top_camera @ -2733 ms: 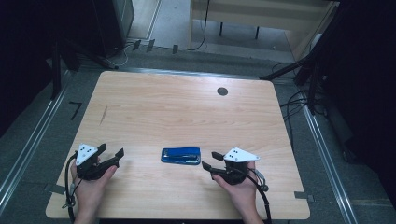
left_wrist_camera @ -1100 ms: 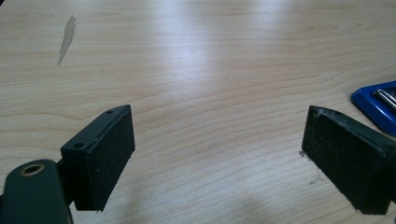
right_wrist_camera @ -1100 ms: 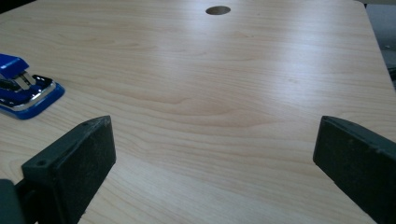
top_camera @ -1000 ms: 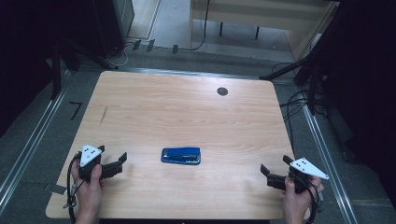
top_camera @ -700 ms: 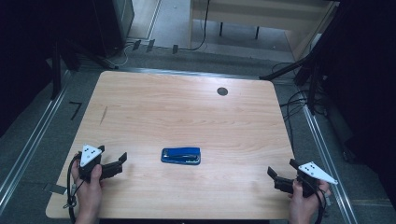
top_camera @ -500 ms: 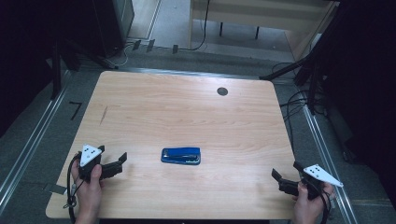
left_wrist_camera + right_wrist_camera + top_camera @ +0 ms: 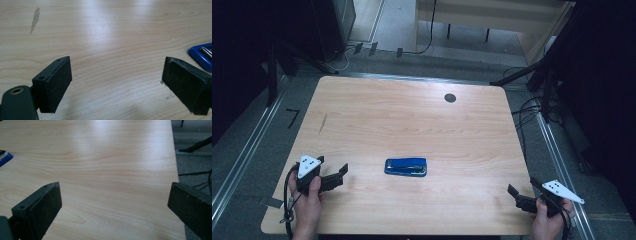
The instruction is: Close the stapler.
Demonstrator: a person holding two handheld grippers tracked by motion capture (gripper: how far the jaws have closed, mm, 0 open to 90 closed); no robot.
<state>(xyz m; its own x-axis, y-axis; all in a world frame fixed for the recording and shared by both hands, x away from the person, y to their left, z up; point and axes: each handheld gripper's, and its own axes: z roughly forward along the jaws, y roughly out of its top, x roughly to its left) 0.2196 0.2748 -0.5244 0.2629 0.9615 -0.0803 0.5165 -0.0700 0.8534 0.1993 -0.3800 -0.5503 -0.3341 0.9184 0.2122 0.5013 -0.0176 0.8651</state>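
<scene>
Blue stapler (image 7: 406,167) lying free between left gripper (image 7: 343,170) and right gripper (image 7: 512,190), both spread wide, seemingly released.

A blue stapler (image 7: 406,167) lies on the pale wood-grain table (image 7: 412,120) bearing a grey streak (image 7: 35,19).

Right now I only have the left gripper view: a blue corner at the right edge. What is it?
Observer: A blue stapler, lying flat mid-table.
Operator: Where is the other tool?
Observer: The right tool sits at the table's near right corner, apart from the stapler.
Operator: Is it open?
Observer: Yes, its jaws stand wide apart with nothing between them; the left tool is open too.
</scene>
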